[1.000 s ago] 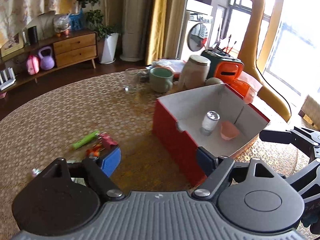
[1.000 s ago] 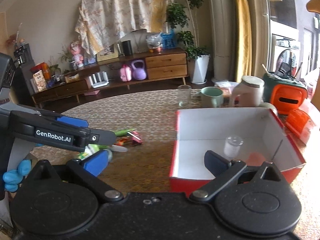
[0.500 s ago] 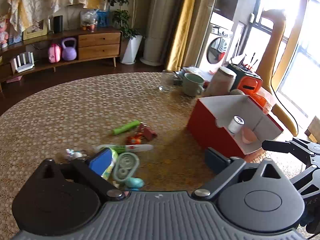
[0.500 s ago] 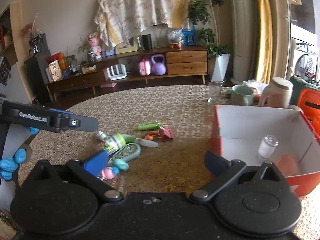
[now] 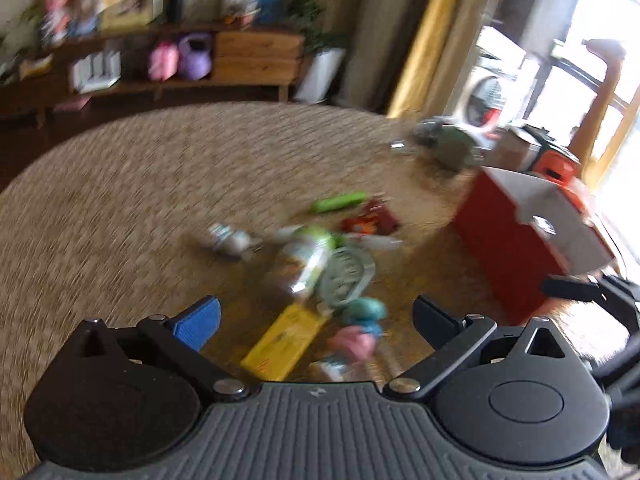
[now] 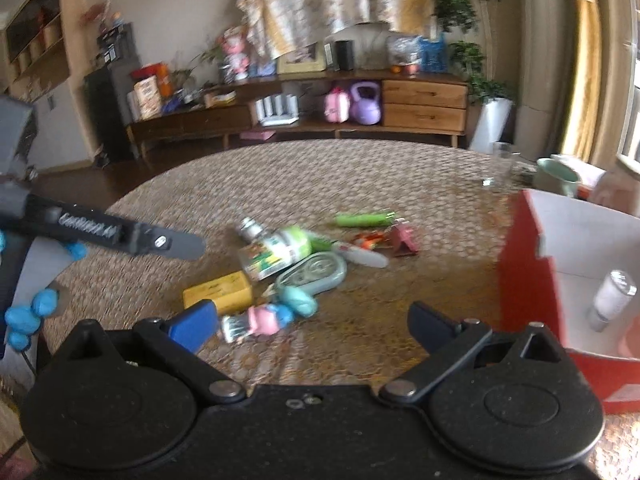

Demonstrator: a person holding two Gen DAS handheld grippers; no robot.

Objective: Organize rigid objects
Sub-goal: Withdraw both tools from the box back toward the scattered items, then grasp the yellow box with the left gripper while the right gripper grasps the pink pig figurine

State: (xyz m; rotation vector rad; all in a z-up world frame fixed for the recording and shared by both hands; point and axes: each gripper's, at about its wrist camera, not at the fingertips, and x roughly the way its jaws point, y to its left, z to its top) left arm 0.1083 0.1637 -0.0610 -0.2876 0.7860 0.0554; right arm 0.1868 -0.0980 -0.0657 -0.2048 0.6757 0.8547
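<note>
Looking along the right gripper point(image 6: 312, 326), a round table point(image 6: 320, 168) with a woven tan cover fills the middle of the view. At far left, a hand in a blue glove point(image 6: 28, 316) holds the left gripper point(image 5: 316, 316), whose black finger reaches in over the table edge. Its jaws have just been opening and now stand wide apart with nothing clamped between them; in its own blurred view they hang above the clutter.

Toward the centre lies a loose pile of small things. A yellow box point(image 6: 218, 292) sits nearest the left, just beside a clear bottle point(image 6: 272, 250) with a green label lying on its side. Touching the bottle is a pale green tape dispenser point(image 6: 316, 274). In front of these lie a teal piece point(image 6: 298, 300) and a small pink and blue toy point(image 6: 262, 322), close to the right gripper's blue pad. Farther back rest a green tube point(image 6: 362, 219), a white pen point(image 6: 362, 254) and a dark red clip point(image 6: 404, 240).

The right gripper's jaws are also spread apart and hold nothing.

At right stands an open red box point(image 6: 520, 268) with a white inside, well apart from the pile. A small white bottle point(image 6: 610, 298) stands inside it. Behind the box are a drinking glass point(image 6: 498, 164) and a green mug point(image 6: 558, 176).
</note>
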